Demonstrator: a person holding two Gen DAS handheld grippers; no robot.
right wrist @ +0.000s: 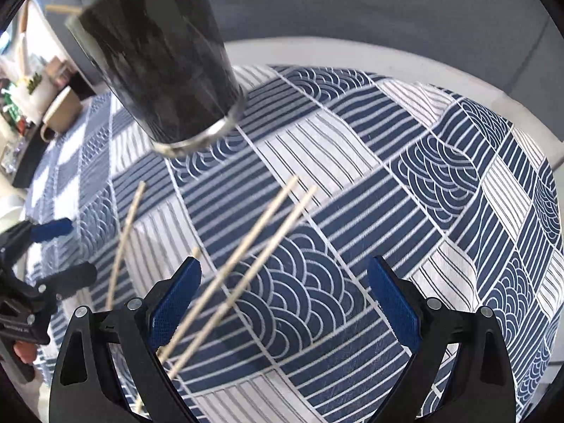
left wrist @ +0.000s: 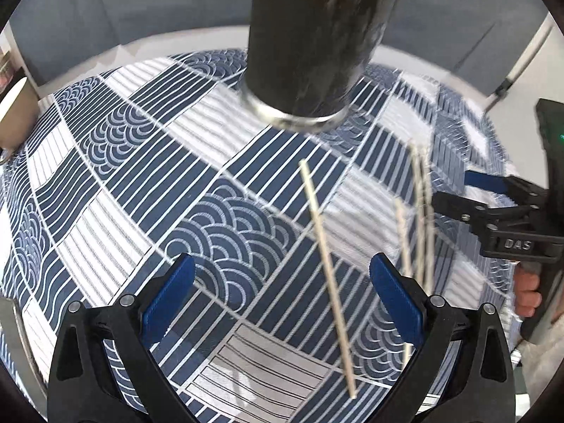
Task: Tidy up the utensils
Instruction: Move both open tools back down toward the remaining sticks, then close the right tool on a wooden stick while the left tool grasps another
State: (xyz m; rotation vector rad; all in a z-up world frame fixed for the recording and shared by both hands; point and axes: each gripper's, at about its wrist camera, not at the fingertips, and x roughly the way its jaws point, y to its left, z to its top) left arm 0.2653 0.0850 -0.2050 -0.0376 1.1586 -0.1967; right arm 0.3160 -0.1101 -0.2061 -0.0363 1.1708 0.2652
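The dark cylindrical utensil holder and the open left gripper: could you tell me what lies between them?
In the left wrist view, only patterned blue-and-white tablecloth separates holder and left gripper; the nearest wooden chopstick lies rightward.

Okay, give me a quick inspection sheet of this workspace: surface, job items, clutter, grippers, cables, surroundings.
Surface: blue and white patterned tablecloth, covering the table.
Job's things: several loose wooden chopsticks lying flat on the cloth; a dark cylindrical holder standing upright behind them, with a few stick ends showing above its rim.
Clutter: tan mug at the far left edge of the cloth.
Grippers: left gripper open, holding nothing; right gripper open, holding nothing, with chopsticks lying under its left finger.
Cables: nothing seen.
Surroundings: grey wall behind; a shelf of small blurred items at far left, too blurred to identify.
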